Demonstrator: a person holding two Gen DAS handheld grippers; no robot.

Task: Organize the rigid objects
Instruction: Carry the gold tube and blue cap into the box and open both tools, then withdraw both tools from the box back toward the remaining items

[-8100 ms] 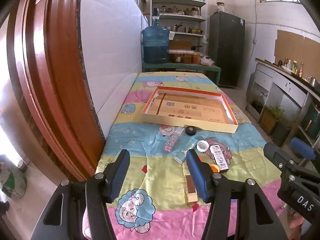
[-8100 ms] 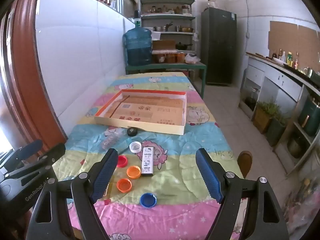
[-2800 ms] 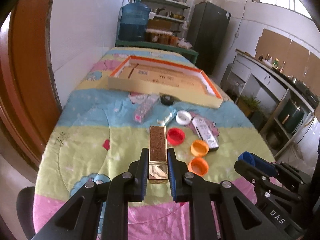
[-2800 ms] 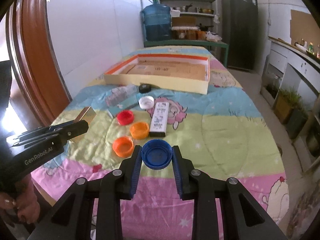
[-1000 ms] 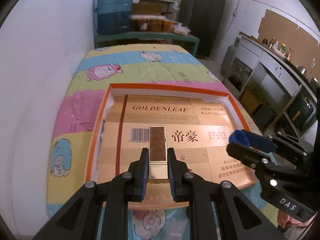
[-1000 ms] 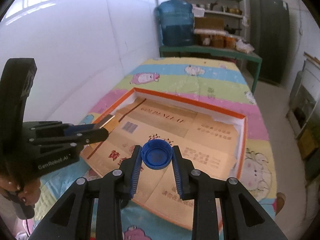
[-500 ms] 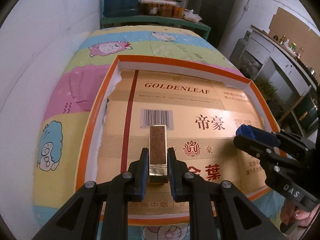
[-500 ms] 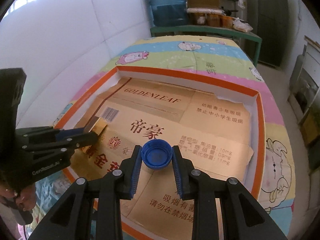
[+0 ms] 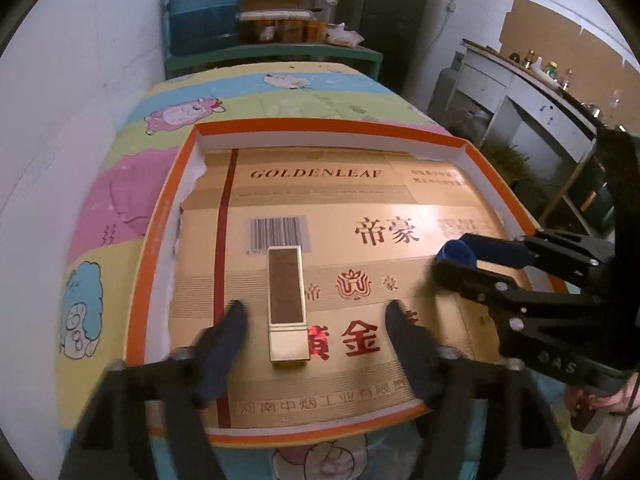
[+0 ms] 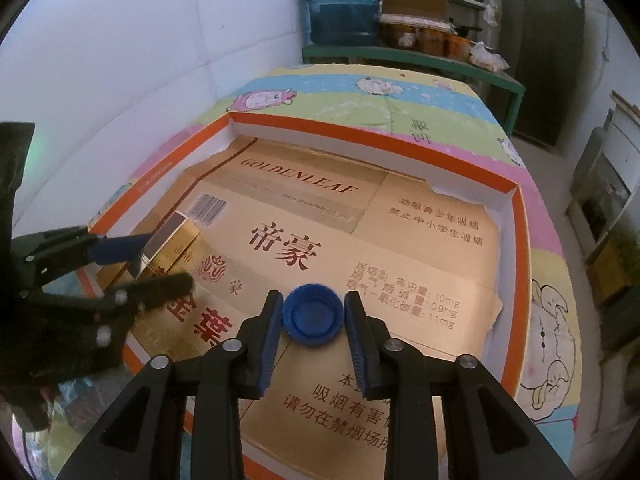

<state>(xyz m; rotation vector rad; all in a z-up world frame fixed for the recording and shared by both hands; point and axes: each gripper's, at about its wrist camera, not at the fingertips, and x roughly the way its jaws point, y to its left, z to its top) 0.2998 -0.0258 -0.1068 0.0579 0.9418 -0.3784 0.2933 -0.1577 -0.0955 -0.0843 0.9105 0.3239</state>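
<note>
A gold box with a brown top lies flat on the gold cardboard lining of the orange-rimmed tray. My left gripper stands wide open around it, its jaws still opening and both pads clear of the box. In the right wrist view the gold box shows at the left, between the left gripper's fingers. My right gripper hangs low over the tray, its jaws opening. The blue cap sits between its pads, with only a sliver of gap. From the left wrist view, the blue cap shows at the right gripper's tip.
The tray sits on a table under a cartoon-print cloth, against a white wall on the left. Past the table's far end stand a blue water jug, a green bench with jars and a dark cabinet. A counter runs along the right.
My left gripper has opened and let go of the gold box, which now lies on the cardboard. My right gripper's fingers have parted slightly around the blue cap. Both grippers have sunk closer to the tray.
</note>
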